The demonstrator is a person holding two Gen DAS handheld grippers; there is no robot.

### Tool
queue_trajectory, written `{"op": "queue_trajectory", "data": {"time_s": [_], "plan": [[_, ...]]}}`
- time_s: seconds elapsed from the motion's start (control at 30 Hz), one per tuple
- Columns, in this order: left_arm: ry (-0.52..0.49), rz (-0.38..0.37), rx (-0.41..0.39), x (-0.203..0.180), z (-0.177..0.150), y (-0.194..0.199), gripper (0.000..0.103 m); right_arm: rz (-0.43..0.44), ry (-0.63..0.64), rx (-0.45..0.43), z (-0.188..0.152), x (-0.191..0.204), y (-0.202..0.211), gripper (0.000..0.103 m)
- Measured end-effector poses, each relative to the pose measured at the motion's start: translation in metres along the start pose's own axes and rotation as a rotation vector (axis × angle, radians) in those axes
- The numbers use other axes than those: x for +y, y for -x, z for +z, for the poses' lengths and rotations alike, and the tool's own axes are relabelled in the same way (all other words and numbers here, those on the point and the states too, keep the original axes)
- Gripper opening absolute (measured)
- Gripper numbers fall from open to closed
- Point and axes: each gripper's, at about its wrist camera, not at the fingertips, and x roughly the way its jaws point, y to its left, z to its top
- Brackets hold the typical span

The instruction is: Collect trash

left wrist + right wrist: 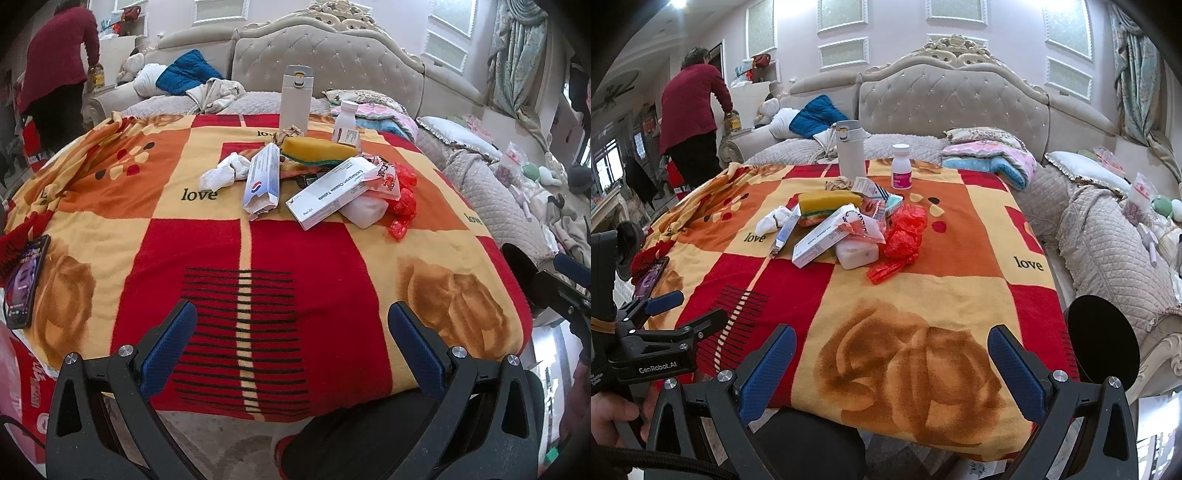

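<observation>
Both grippers hover at the near edge of the desk, which is covered by a red, orange and yellow patterned blanket (pixel 229 251). The left gripper (pixel 291 345) and the right gripper (pixel 892 363) have jaws spread wide and hold nothing, judged ready for a first pick. The trash lies heaped at the far centre, well apart from both: a crumpled white tissue (pixel 221 171), white cardboard medicine boxes (pixel 328 192), a crumpled red plastic bag (pixel 903 236). A tall white flask (pixel 293 99) stands upright behind.

Blanket (pixel 207 236): "love". White box (pixel 328 194): "Oxalate Tablets", "10 mg". Left tool (pixel 661 363): "GenRobot.AI".
</observation>
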Motion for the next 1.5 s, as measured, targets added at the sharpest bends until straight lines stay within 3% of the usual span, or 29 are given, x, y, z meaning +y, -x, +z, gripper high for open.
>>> {"op": "queue_trajectory", "data": {"time_s": [0.57,1.0,1.2,1.5], "plan": [[-0.003,0.018,0.006,0.001,-0.001,-0.004,0.103,-0.006,-0.005,0.021,-0.001,-0.001,-0.003,0.103],[-0.067,0.091,0.017,0.003,0.016,-0.020,0.103,-0.017,0.009,0.066,0.011,-0.002,-0.040,0.103],[-0.086,0.160,0.032,-0.003,0.028,-0.032,0.103,-0.005,0.001,0.065,0.016,-0.001,-0.049,0.103],[-0.099,0.146,0.033,-0.018,0.031,-0.035,0.103,0.001,0.005,0.062,0.013,-0.004,-0.051,0.103]]}}
